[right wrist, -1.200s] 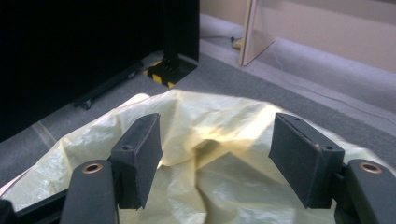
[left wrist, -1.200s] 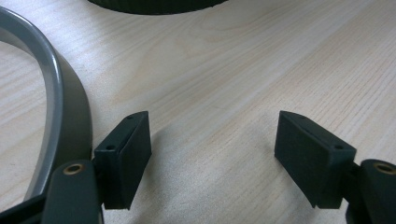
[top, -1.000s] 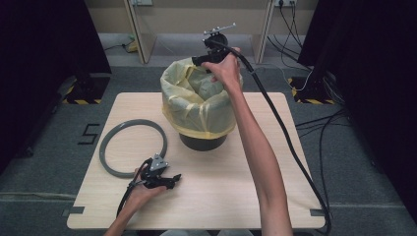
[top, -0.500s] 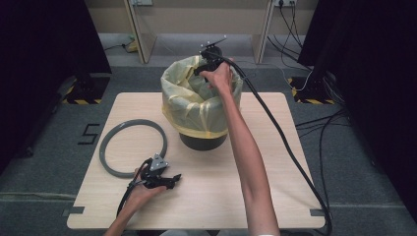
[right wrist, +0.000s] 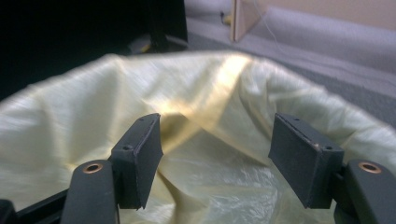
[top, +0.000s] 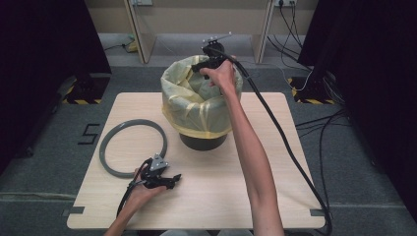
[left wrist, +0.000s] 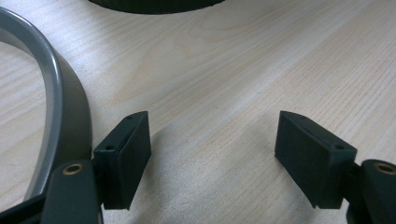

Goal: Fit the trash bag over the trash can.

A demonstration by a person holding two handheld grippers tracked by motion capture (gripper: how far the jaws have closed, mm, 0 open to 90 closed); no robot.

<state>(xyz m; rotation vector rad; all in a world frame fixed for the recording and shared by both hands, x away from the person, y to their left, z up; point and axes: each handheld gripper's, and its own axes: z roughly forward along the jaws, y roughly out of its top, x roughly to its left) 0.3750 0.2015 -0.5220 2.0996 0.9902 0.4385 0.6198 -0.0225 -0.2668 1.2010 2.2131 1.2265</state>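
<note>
Two grippers: one low at the table's near left, one high at the far rim of the bin.
Writing: a dark "5" (top: 90,133) on the grey floor at the left of the high view, just off the table's left edge; no brand readable elsewhere.
Grey ring (top: 133,148): flat on the wooden table (top: 275,147) in the left half of the high view; its curved band runs up the left edge of the left gripper view.
Left gripper (top: 169,180): lying low on the table at lower left, jaws pointing right, spread apart with bare wood between them; it sits just beside the ring's near edge.
Bin (top: 202,141): dark, upright, centre of the high view, toward the table's far side.
Yellow bag (top: 196,105): lines the bin, folded over its rim, mouth facing up.
Right gripper (top: 196,69): upper centre of the high view, over the bag's far rim, pointing left; jaws spread, bag plastic seen between them, contact unclear.
Cable (top: 280,137): trails down the right side of the table.
</note>
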